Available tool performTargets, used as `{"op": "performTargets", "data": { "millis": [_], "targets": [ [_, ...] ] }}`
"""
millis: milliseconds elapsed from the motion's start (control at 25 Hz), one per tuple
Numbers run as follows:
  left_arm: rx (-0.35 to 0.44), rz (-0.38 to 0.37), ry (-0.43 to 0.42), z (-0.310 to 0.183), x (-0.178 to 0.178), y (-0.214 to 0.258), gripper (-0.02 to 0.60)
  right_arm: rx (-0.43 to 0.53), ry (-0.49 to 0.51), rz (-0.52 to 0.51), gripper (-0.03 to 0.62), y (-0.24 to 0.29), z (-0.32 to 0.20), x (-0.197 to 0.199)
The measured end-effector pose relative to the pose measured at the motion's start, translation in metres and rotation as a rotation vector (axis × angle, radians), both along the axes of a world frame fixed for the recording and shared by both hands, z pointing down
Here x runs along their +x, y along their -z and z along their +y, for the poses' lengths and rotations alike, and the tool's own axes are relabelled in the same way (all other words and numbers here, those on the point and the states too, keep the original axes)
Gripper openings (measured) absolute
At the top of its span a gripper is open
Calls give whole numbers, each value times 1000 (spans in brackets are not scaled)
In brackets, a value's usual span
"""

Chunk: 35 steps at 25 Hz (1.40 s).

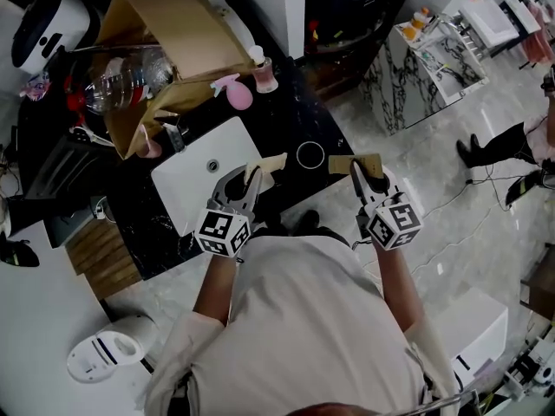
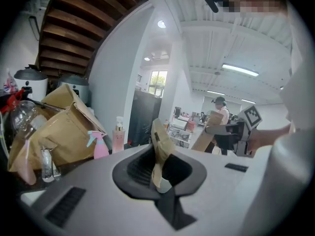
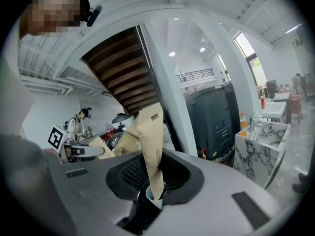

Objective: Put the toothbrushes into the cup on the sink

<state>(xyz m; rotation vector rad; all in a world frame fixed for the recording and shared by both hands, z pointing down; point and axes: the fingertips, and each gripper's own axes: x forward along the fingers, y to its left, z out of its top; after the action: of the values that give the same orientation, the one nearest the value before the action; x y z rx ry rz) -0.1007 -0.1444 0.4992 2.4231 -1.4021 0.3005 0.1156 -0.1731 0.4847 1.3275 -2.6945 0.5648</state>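
Observation:
In the head view I hold two grippers above the front edge of the black counter (image 1: 334, 133). My left gripper (image 1: 251, 183) is shut on a tan paper toothbrush packet (image 1: 270, 164) over the right rim of the white sink (image 1: 195, 185). My right gripper (image 1: 358, 177) is shut on a second tan packet (image 1: 355, 163). The cup (image 1: 310, 154), seen as a pale ring, stands on the counter between the two packets. In the left gripper view the packet (image 2: 159, 149) stands upright between the jaws. The right gripper view shows its packet (image 3: 150, 146) clamped the same way.
A brown cardboard bag (image 1: 178, 33) and a clear plastic bottle (image 1: 121, 78) lie behind the sink, next to the faucet (image 1: 173, 133). A pink spray bottle (image 1: 232, 92) and a pink pump bottle (image 1: 264, 73) stand at the counter's back. A marble cabinet (image 1: 416, 72) stands right.

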Motion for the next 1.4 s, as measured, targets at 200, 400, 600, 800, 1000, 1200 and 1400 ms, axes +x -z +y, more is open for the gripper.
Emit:
{"op": "performTargets", "data": {
  "millis": [200, 400, 600, 800, 1000, 1200, 1400],
  "targets": [
    [-16, 8, 15, -2, -11, -5, 34, 5, 32, 13, 74, 0, -11, -20],
    [-33, 5, 36, 0, -20, -11, 34, 13, 73, 40, 74, -9, -18, -36],
    [-53, -4, 44, 0, -24, -17, 34, 11, 101, 48, 74, -29, -28, -48],
    [-75, -16, 61, 3, -28, -23, 34, -18, 136, 81, 74, -60, -34, -58],
    [-103, -19, 97, 8, -40, -29, 34, -56, 152, 111, 74, -86, -38, -65],
    [-123, -22, 112, 11, -48, -36, 34, -87, 160, 139, 74, -106, -41, -72],
    [-135, -16, 126, 13, -53, -39, 34, -96, 158, 187, 74, -123, -43, -76]
  ]
}}
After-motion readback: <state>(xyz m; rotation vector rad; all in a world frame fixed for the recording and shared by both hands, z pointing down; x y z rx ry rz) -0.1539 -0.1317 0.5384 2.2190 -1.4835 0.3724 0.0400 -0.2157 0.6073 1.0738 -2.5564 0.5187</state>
